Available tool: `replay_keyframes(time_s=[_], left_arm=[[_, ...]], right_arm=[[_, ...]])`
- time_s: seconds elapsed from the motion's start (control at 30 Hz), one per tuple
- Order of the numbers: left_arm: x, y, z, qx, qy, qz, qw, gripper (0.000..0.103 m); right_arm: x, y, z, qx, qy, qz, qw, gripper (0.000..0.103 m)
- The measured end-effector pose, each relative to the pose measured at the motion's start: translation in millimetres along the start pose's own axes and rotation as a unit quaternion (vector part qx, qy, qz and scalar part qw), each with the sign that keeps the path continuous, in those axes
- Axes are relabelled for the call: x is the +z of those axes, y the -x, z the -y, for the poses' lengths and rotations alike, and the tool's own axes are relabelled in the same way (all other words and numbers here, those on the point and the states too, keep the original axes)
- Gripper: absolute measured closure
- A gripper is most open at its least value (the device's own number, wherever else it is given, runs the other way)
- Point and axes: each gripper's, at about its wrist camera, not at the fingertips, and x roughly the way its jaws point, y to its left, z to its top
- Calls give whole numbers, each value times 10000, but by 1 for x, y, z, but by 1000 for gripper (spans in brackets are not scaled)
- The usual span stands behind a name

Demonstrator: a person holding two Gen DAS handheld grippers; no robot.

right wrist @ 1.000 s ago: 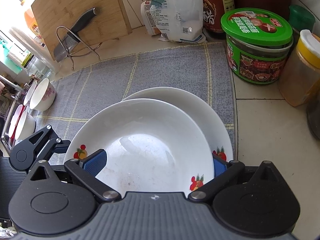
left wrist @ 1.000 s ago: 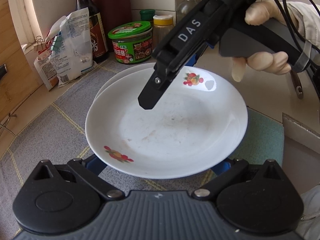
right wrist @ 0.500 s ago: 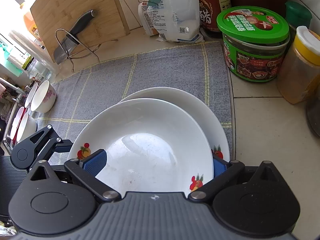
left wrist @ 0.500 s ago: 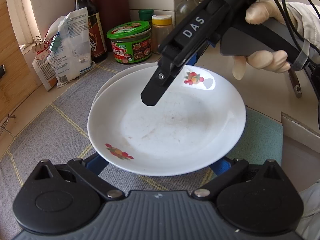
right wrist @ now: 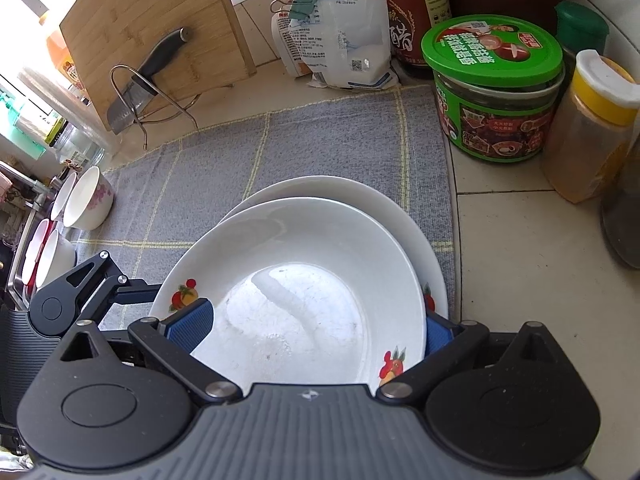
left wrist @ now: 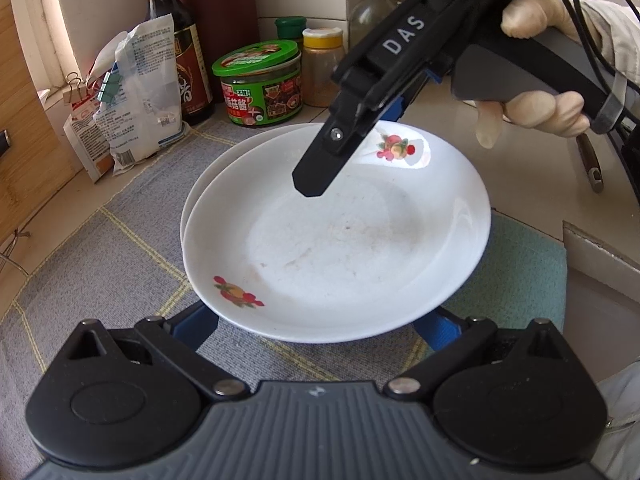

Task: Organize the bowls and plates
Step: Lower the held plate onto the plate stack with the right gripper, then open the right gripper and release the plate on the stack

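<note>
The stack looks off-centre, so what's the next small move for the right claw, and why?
Probably close the right claw on the top plate. Its fingers look spread, one pad over the rim and one beneath, so nothing grips yet. The top plate sits off-centre over the lower plate, and a firm hold seems needed before sliding it into line.

Home kitchen: condiment jars (right wrist: pixel 496 88), cutting board (right wrist: pixel 152 28).

Right claw (left wrist: pixel 316 184) above stacked plates (left wrist: pixel 340 240)
</note>
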Motion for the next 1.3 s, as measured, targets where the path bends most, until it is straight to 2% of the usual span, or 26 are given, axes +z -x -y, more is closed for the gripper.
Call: replay_keyframes(time_s=[0.7, 1.3], left_arm=[[-4, -1, 3, 40, 15, 9, 10000, 0], [-3, 5, 4, 68, 289, 75, 9995, 1]], right_arm=[[-7, 14, -3, -189, 12, 89, 9998, 0], [-18, 23, -18, -842, 232, 104, 9961, 0]])
